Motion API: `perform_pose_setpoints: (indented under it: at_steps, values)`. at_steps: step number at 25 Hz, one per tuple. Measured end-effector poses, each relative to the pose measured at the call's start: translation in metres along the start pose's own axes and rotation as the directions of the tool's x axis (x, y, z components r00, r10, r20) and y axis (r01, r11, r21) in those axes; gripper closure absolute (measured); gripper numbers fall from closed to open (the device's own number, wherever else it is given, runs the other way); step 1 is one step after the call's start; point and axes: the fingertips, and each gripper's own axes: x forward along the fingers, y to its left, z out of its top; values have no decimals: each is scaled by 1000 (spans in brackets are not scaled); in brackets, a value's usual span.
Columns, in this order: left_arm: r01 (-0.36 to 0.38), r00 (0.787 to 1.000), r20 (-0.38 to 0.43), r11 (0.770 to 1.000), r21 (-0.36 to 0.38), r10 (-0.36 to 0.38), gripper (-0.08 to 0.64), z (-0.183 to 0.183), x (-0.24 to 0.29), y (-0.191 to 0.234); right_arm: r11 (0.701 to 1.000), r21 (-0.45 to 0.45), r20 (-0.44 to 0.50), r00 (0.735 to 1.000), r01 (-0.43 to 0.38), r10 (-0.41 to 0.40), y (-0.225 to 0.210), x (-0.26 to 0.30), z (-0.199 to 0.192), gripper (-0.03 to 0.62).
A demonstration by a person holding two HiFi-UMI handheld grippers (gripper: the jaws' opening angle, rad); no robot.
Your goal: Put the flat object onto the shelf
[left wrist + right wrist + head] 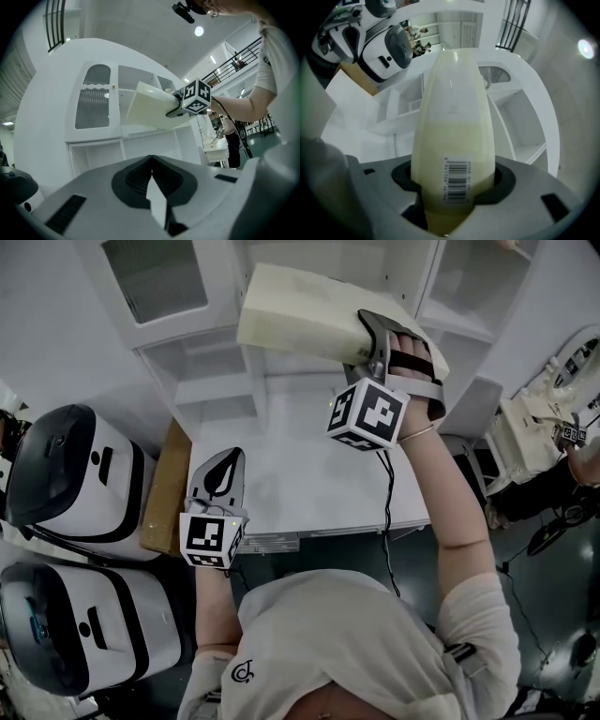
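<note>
Rt tool point(373, 338) pinches the flat object point(300, 310) at one end. Its own view shows both jaws pressed on the cream slab, w/ a barcode label point(456, 180) just ahead of the grip; head view doesn't show that label.

Lt tool point(217, 479): jaws pressed together, nothing between. You hold it low, near the left edge of the counter point(309, 474), well apart from the object.

Only the lt gripper view shows the object side-on: up in the air in front of the open bays of the white shelf unit point(93, 140).

Hidden: in head view the gripped end sits under the tool and your hand point(412, 362). Can't tell whether the far end touches a shelf board.

Long axis runs straight out from the rt tool's jaws toward the shelf unit; in head view it points left.
</note>
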Motion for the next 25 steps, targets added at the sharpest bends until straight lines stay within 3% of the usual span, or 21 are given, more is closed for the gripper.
perform_pose_setpoints:
  at_steps: [5,8,18,25]
  values:
    - [-8,1000,2,1000,-13,8,548,-7,1,15,984,-178,-66,998,4,-16,10,16,17,305]
    - [-14,1000,1,1000,-14,15,548,-9,1,24,970,-239,-123,992,-30,0,15,32,14,301]
    - [-51,999,-14,998,-26,51,548,-18,1,44,958,-256,-74,990,-133,118,37,75,13,286]
    - [-57,998,-27,998,-26,56,548,-23,9,48,941,-247,-1,971,-232,239,52,107,10,265]
